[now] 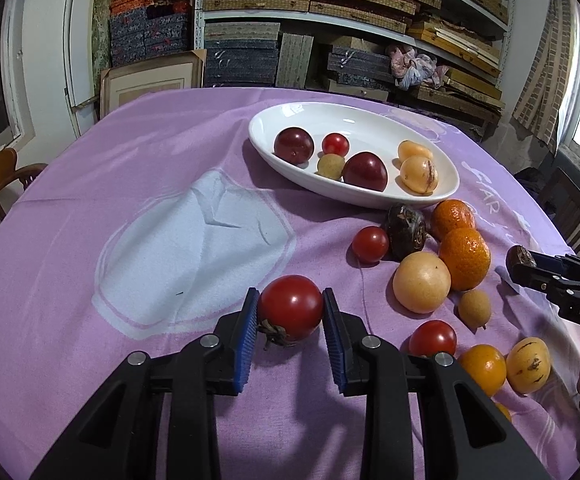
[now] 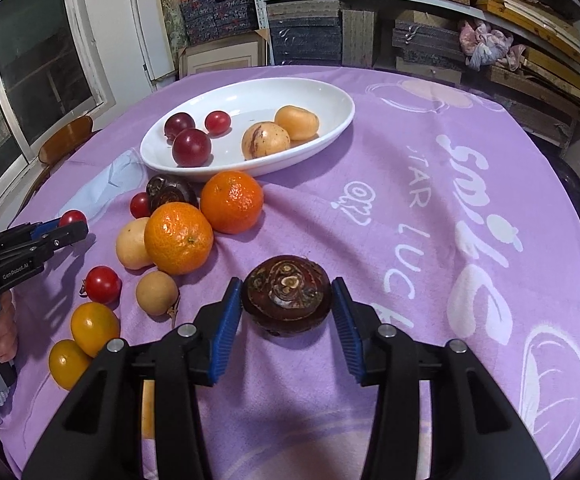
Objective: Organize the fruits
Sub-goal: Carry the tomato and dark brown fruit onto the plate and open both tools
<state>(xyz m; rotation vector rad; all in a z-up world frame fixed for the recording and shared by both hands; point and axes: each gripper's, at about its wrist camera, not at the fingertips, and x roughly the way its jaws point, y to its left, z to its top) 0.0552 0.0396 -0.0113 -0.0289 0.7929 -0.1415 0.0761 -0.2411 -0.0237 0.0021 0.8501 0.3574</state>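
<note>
Left gripper point(image 1: 290, 312) pinched shut on a red tomato point(image 1: 290, 307); right gripper point(image 2: 286, 300) clamped on a dark water chestnut point(image 2: 286, 295), lifted clear of the cloth. White dish point(image 1: 429, 196) ahead of both, beyond the loose fruit; nearer the left gripper.

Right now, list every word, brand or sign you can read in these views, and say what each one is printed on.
"GenRobot.AI": white print on the left gripper body.
"DAS": partial white print on the right gripper body; the rest is cut off.
"smile": large white lettering on the purple tablecloth.
"TAR" and "LUC": partial white words on the same cloth, their other letters creased or hidden.
A small looping white script beside them is not legible.
</note>
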